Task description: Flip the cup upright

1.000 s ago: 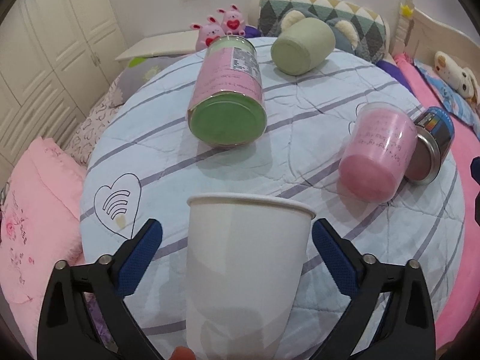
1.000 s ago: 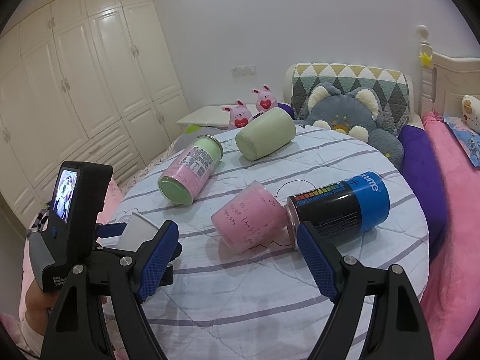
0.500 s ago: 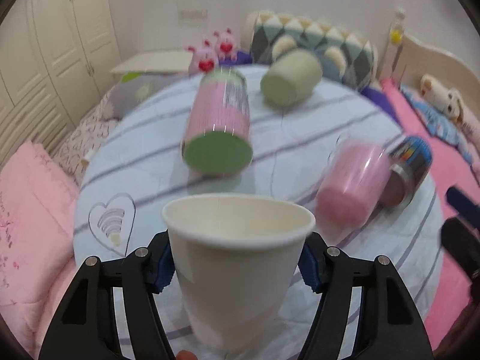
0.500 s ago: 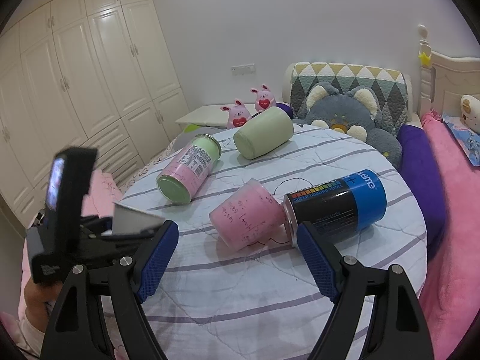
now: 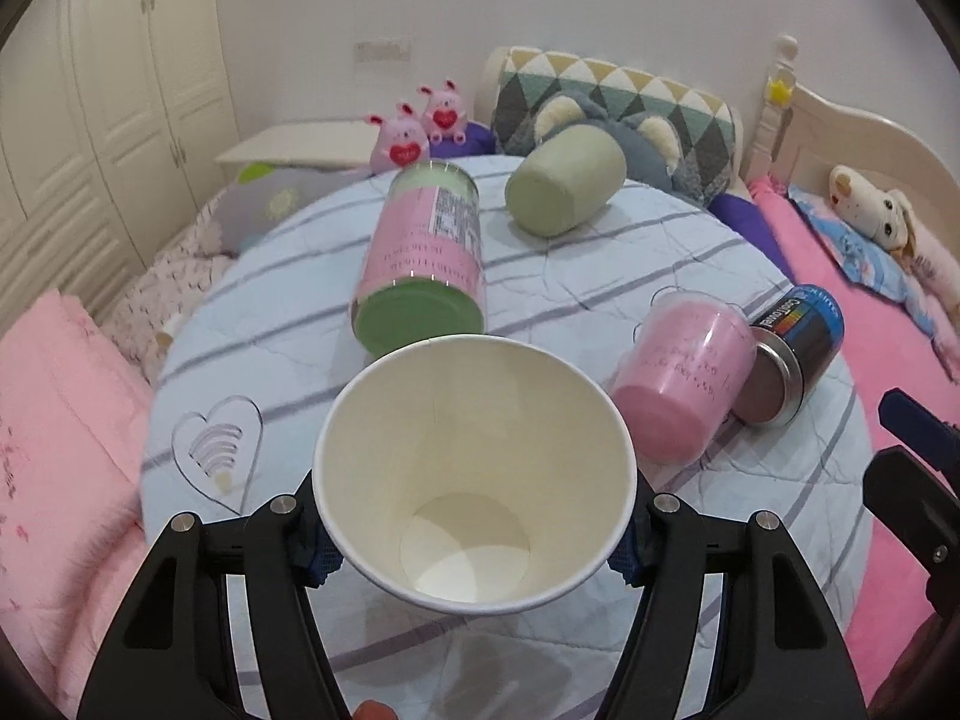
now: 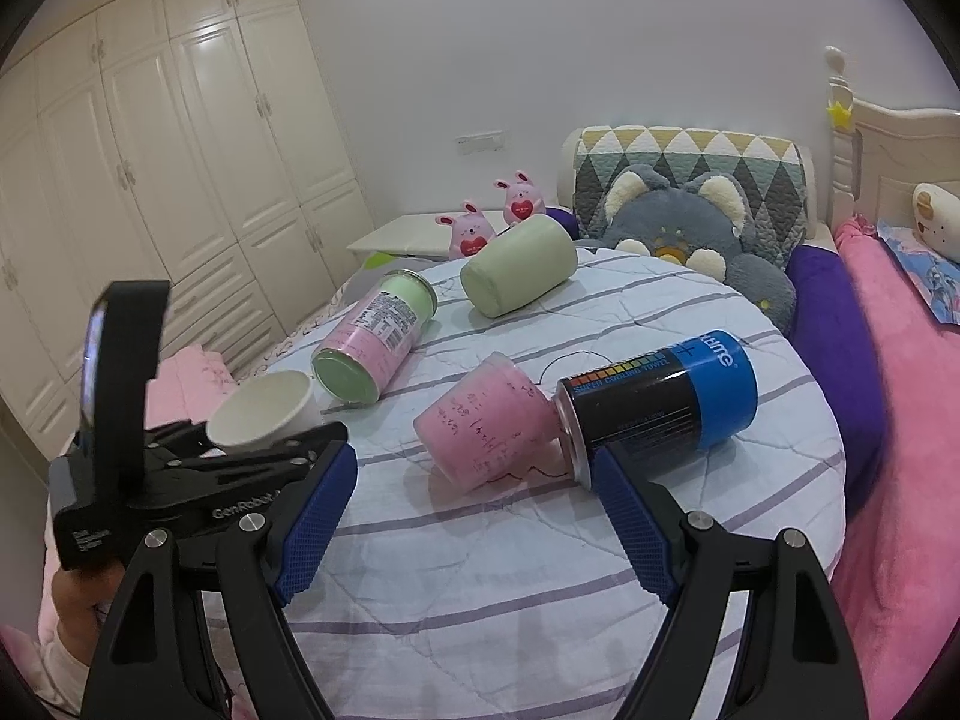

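Observation:
My left gripper [image 5: 474,546] is shut on a white paper cup [image 5: 474,468], held above the near edge of the round table [image 5: 570,282]. The cup's open mouth tilts up toward the camera and its inside is empty. In the right wrist view the same cup [image 6: 264,408] sits in the left gripper [image 6: 240,456] at the left, mouth up. My right gripper [image 6: 474,516] is open and empty above the table's near side, in front of a pink cup [image 6: 480,426] lying on its side.
On the striped tablecloth lie a pink-labelled green jar [image 5: 420,264], a pale green cup [image 5: 564,186], the pink cup [image 5: 678,384] and a black-and-blue can [image 5: 792,348], all on their sides. A bed with pink bedding [image 6: 900,360] is at the right; cushions and plush toys are behind.
The left gripper closed on the paper cup, lifted it and tilted it so that its mouth now faces up toward the camera. The right gripper has barely moved.

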{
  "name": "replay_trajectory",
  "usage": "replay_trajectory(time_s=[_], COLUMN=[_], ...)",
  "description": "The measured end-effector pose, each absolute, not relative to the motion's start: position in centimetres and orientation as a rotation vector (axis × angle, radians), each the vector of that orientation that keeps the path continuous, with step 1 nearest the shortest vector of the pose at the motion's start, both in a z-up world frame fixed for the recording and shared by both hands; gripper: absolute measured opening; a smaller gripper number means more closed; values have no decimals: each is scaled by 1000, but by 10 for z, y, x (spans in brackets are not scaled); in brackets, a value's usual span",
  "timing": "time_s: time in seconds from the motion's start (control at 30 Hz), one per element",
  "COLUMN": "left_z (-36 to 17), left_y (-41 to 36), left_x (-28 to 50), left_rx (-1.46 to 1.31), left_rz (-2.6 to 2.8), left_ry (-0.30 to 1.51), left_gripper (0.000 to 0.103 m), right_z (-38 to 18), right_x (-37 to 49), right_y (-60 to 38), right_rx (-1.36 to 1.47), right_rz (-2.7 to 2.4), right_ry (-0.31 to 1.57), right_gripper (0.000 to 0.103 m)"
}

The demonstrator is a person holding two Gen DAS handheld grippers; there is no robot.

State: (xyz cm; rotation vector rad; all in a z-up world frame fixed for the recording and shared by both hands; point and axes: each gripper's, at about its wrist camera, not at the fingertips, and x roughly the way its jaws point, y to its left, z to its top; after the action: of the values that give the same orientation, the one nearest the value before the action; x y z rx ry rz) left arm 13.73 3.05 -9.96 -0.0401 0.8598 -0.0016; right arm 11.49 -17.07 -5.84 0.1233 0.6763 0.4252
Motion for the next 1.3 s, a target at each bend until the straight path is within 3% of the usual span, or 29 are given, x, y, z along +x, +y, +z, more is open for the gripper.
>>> replay_trajectory(time_s=[0.17,0.23,0.33,1.3], left_z=[-99,-97,-91,-12], left_y=[27,28,27,16], left_x=[130,127,121,-7], left_rx=[-9,-11,0,57], left_rz=[7,2,4,73], left_ry=[852,846,817,494], left_gripper=[71,87,97,103], right_z=[-56,-54,-51,3], right_x=[110,109,105,30], right_y=[-170,-171,-170,-172], right_rx=[118,121,121,97], right_rz=[426,424,424,431], right_ry=[670,664,656,453], right_gripper=[83,83,83,83])
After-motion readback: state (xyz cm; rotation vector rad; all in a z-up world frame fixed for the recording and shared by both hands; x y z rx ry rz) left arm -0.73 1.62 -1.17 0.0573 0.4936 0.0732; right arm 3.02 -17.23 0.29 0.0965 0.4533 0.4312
